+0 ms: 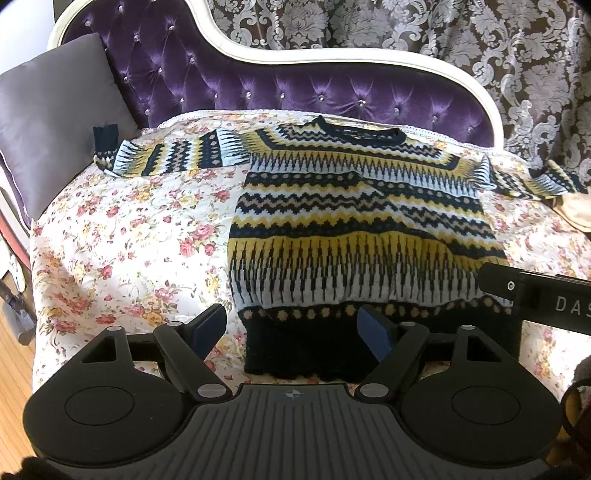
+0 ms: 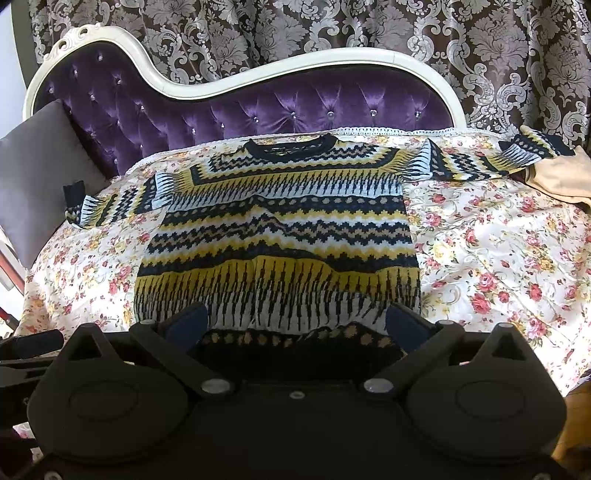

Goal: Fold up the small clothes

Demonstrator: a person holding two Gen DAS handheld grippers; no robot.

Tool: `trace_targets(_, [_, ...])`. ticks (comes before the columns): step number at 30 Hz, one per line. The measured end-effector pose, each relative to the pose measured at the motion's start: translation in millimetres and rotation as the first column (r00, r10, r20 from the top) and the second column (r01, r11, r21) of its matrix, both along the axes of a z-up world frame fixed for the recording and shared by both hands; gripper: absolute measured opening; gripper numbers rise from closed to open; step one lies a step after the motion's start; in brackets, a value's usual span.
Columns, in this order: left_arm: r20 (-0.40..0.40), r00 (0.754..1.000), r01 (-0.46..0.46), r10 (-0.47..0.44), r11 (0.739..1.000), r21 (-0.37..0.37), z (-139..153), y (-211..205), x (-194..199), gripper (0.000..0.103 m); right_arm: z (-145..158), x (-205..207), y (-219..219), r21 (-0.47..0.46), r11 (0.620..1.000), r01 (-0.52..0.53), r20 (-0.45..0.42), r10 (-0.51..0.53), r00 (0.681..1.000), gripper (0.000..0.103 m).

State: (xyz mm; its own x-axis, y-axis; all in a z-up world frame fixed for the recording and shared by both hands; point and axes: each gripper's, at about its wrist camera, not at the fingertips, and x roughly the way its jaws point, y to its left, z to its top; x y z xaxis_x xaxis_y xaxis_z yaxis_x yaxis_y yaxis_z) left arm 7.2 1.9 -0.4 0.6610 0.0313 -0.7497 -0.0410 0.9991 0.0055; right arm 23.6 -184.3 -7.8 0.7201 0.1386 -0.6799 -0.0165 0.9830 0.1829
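While both grippers hovered at the near edge, the 2 views showed this:

Left wrist view, sweater: the patterned knit sweater lay flat on the floral bedspread, neck toward the purple tufted backrest, both sleeves spread sideways.
Left wrist view, hem: the dark ribbed hem lay between the 2 fingers, nearer the right one.
Left wrist view, left gripper: the left gripper stood released, jaws wide, blue pads gripping nothing.
Left wrist view, neighbour: part of the right gripper reached in from the right, over the sweater's lower corner.
Left wrist view, cushion: a grey cushion leaned at the left end.

Right wrist view, sweater: the same sweater lay centred, its left cuff against the cushion.
Right wrist view, right gripper: the right gripper was released, jaws spread wide over the hem, clamping nothing.
Right wrist view, backdrop: a damask curtain hung behind the backrest.
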Motion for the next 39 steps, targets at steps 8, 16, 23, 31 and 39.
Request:
trace_targets(8, [-0.013,1.0,0.0,0.0,1.0,-0.017,-4,0,1,0.077,5,-4,-1,-0.006,1.0,0.008,0.021,-0.008,1.0,0.102])
trace_targets(16, [-0.017,1.0,0.001,-0.001,1.0,-0.022,-5,0,1,0.077,3,-4,-3,-0.003,1.0,0.017,0.015,-0.017,1.0,0.102])
trace_targets(23, [-0.019,1.0,0.003,-0.003,1.0,-0.023,-5,0,1,0.077,2,-5,-1,0.001,1.0,0.012,0.011,-0.012,1.0,0.102])
trace_targets(31, [-0.022,1.0,0.004,-0.004,1.0,-0.02,-8,-3,2,0.077,1,-3,-2,0.005,1.0,0.014,0.006,-0.014,1.0,0.102])
trace_targets(39, [0.01,0.999,0.049,-0.049,0.999,-0.017,-7,-7,19,0.077,-3,5,-7,0.034,0.999,0.012,0.002,-0.012,1.0,0.102])
